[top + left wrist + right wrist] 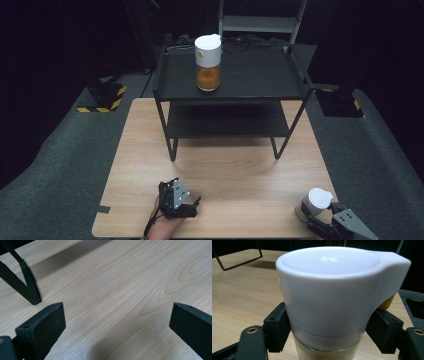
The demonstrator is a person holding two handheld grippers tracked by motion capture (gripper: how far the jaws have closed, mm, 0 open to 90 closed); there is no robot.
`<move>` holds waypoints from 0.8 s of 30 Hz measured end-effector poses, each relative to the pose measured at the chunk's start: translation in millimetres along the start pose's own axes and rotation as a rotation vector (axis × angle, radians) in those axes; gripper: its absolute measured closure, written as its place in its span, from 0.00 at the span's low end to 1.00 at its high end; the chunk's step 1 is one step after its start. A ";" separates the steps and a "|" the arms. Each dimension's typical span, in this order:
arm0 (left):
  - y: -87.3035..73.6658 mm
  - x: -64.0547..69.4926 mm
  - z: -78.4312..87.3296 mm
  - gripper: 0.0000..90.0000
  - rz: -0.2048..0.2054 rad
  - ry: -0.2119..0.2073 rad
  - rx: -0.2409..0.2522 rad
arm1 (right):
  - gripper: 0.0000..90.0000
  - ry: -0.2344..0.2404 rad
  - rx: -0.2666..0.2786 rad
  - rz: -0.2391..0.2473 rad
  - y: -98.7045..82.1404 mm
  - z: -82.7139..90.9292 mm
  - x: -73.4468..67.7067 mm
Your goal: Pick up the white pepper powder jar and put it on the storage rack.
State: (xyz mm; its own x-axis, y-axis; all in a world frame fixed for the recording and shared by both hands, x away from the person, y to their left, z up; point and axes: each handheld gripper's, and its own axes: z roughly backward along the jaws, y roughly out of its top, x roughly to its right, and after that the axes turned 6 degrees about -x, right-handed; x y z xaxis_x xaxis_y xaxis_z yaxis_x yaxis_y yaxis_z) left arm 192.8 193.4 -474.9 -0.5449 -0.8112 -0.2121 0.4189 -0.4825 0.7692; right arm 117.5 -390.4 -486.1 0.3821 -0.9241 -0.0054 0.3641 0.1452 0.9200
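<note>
My right gripper (pixel 329 340) has its jaws clamped on the glass body of a white-capped jar (pixel 332 300) near the table's (pixel 225 170) front right corner, so the grasp looks made and the lift remains. My left gripper (pixel 181 204) rests open and empty in front of the black rack (pixel 260 82). I count two such jars: mine, and an orange-filled one (pixel 207 62) already on the rack's top shelf, probably where mine belongs.
</note>
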 end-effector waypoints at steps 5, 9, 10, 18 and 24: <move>-0.2 -0.3 0.0 0.01 0.003 -0.001 0.001 | 0.33 0.006 0.001 0.000 -0.2 0.2 0.7; -0.2 -0.5 0.0 0.01 0.004 -0.002 0.001 | 0.33 0.011 0.002 0.002 0.0 0.0 2.3; -0.2 -0.6 0.0 0.01 0.004 -0.002 0.001 | 0.33 0.011 0.001 0.002 0.2 -0.1 2.3; -0.3 -1.5 0.0 0.01 0.007 -0.006 0.002 | 0.33 0.011 0.005 0.014 1.5 -1.3 0.2; -0.4 -1.0 0.1 0.01 0.003 -0.005 0.002 | 0.33 0.022 0.022 0.022 3.7 -3.9 -2.4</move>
State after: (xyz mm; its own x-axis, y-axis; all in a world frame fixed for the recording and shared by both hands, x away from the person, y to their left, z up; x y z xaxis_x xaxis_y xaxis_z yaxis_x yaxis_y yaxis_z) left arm 193.1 194.4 -475.0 -0.5472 -0.8109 -0.2072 0.4189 -0.4797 0.7710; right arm 121.1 -386.3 -484.2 0.4085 -0.9127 0.0062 0.3370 0.1572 0.9283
